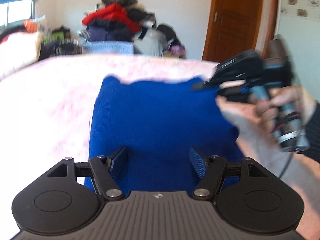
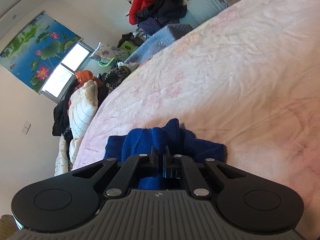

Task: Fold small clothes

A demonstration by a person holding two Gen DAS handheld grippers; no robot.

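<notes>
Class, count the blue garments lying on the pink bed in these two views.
1: the blue garment lies on the bed, its edge pinched by the right gripper. Others may be hidden.

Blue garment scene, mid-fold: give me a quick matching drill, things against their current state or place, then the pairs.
Column one:
1. left gripper
2. right gripper
3. blue garment
4. clothes pile

Column two:
A. beyond the bed's far edge
B. jaws apart, nothing pinched
C. lying on the pink bedspread
D. shut on blue fabric

Pairs: 1-B, 2-D, 3-C, 4-A
</notes>
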